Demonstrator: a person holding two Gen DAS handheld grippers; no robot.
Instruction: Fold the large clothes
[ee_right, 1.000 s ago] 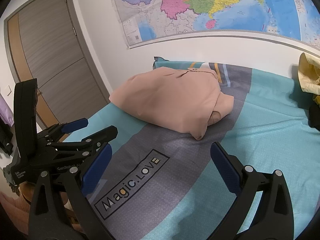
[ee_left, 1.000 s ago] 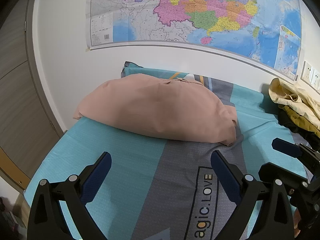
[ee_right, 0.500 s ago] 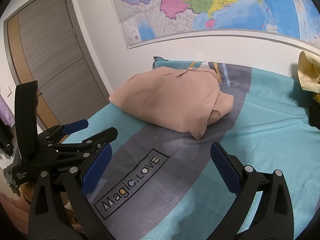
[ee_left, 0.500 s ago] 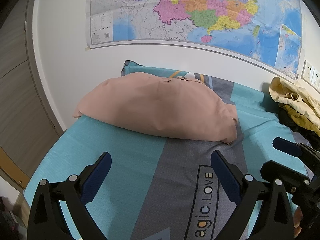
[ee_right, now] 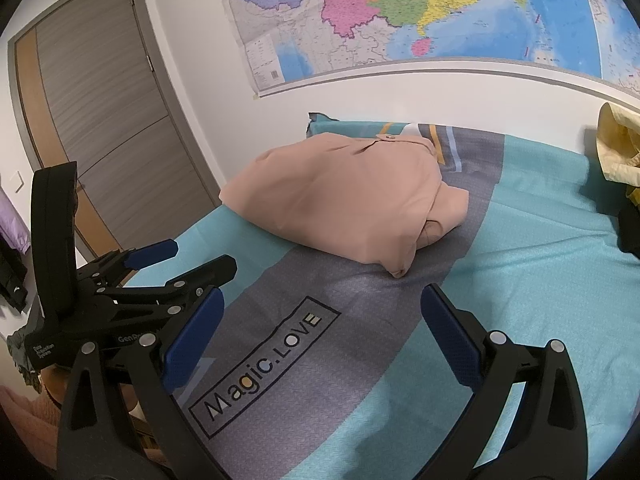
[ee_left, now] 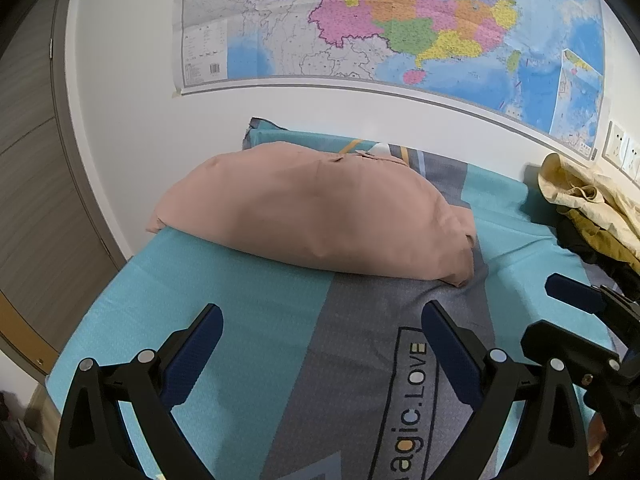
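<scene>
Teal-and-grey bedsheet point(ee_left: 240, 320) under wall map, folded salmon-pink cotton garment point(ee_left: 320, 216) lies at bed's far end, fold looks done; left hand-held gripper point(ee_left: 320, 344) and right hand-held gripper point(ee_right: 320, 320) both released, empty, unfolded yellow jacket pile point(ee_left: 592, 208) likely next.

Home bedroom, bed point(ee_left: 248, 320) with teal-grey sheet, wall map point(ee_left: 400, 24), wooden door point(ee_right: 100, 120), clothes pile point(ee_left: 592, 216)

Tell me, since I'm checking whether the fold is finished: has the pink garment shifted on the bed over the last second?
No. The pink garment lies in the same spot, its corner just beyond the Magic.LOVE print, with both grippers open and clear of it.
</scene>
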